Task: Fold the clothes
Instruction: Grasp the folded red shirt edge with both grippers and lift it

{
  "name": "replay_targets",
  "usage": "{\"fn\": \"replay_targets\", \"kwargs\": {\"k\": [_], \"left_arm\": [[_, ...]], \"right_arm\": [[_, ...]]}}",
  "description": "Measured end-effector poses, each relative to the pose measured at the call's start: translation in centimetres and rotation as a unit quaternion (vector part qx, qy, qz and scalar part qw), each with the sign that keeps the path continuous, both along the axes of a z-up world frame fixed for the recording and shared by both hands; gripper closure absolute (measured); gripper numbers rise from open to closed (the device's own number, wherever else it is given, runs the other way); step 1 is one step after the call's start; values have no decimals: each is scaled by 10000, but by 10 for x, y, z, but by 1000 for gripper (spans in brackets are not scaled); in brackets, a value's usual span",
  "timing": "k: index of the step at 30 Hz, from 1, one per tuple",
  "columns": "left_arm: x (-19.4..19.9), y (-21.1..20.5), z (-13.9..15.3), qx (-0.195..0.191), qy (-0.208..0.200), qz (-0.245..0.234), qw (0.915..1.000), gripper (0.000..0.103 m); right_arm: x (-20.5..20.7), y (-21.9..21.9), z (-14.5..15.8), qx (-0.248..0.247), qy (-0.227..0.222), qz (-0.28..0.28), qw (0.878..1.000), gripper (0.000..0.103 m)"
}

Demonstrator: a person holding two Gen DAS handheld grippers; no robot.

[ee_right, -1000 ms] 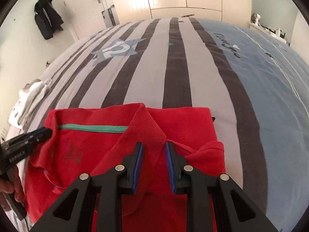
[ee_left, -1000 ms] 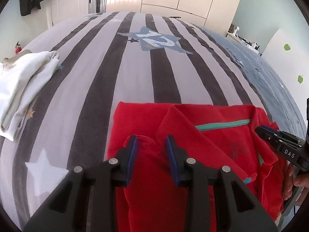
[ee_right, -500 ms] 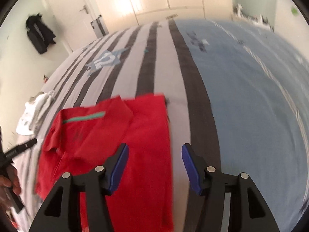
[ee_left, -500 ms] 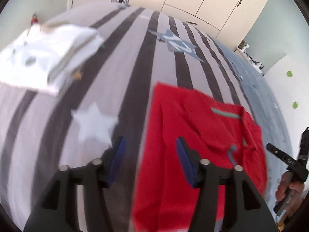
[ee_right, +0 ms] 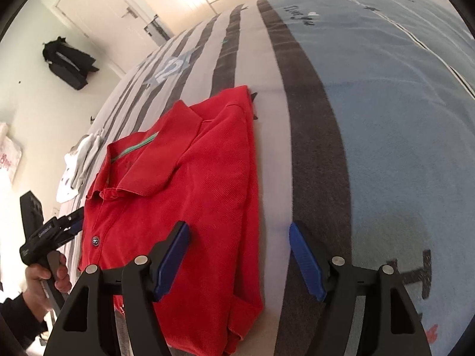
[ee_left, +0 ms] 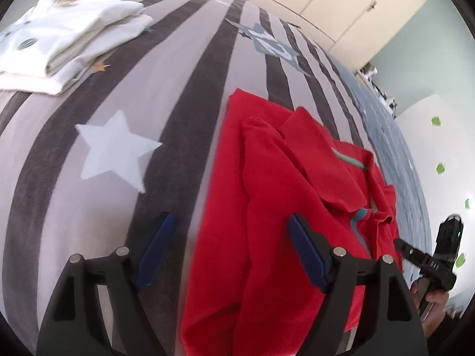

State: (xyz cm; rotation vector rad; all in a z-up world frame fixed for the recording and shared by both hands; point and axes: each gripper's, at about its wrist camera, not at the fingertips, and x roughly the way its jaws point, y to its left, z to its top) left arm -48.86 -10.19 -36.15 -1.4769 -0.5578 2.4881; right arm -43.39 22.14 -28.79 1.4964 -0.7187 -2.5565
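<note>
I have the red polo shirt (ee_right: 190, 195) lying front-up on the striped bedspread (ee_left: 184, 68), its side panels turned in so it forms a long narrow strip running away from me, collar (ee_right: 154, 160) and teal-trimmed placket at the far half. My left gripper (ee_left: 228, 249) hangs over the strip's left edge with its jaws spread wide and nothing between them; my right gripper (ee_right: 239, 255) straddles the right edge, jaws likewise wide apart and empty. The shirt reads as a light pique knit: soft, limp, with a fine ribbed grain that should grip the blue pads well, though the layers may slide over each other and slump if lifted by one ply. I judge the safest hold is the near hem corners, pinching all layers together. The collar is stiffer and holds its shape. A folded white pile (ee_left: 68, 35) sits well apart on the left.
</note>
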Motion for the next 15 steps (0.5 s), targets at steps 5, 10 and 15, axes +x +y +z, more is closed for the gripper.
{"fn": "replay_targets", "kwargs": {"k": [5, 10, 15], "left_arm": [[-1, 12, -3, 178, -122, -251, 9995, 29], [-4, 22, -4, 224, -127, -407, 9988, 33], [-1, 44, 0, 308, -167, -804, 9962, 71]], "right_arm": [[-10, -1, -4, -227, 19, 166, 9996, 35], [-32, -9, -11, -380, -18, 600, 9975, 35], [-34, -5, -14, -511, -53, 634, 9967, 57]]}}
